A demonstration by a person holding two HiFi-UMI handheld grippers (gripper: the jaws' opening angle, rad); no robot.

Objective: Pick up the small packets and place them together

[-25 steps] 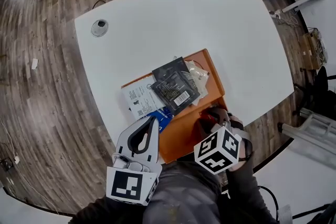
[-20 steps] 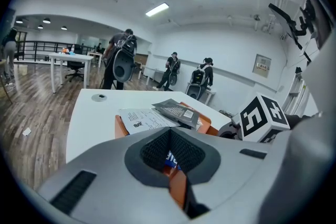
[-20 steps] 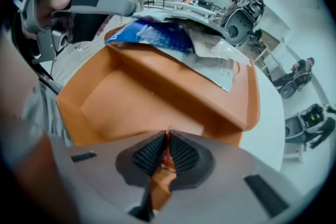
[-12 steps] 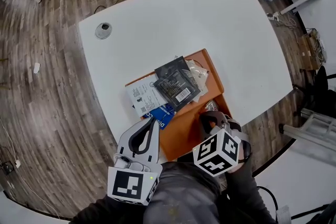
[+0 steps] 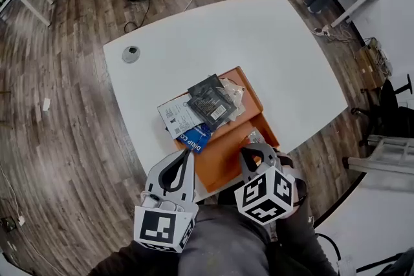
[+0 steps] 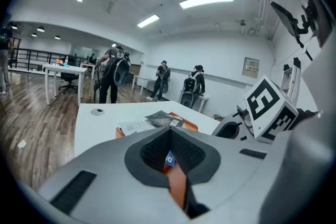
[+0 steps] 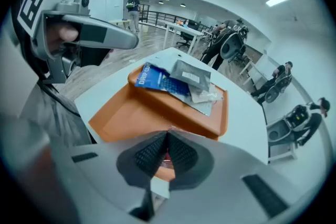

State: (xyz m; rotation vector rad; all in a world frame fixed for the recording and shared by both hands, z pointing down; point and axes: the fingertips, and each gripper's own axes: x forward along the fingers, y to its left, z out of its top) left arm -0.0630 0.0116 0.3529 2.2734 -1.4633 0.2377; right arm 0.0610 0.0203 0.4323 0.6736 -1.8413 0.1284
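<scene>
A small silvery packet (image 5: 253,137) is pinched in the pressed-together jaws of the right gripper (image 7: 167,135) over the near end of the orange plastic tray (image 5: 226,158), the heap of flat packets (image 5: 207,106) being found ahead at its far end, nearer the closed, empty left gripper (image 6: 169,129).

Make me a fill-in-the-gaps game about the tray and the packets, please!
1. The packets lie piled at the far end of a tray whose colour is ____.
2. The topmost packet of that pile is coloured ____.
3. The tray sits on a table whose top is ____.
4. The tongs pinching a small packet are the person's ____ ones.

Missing words: orange; black; white; right.
</scene>
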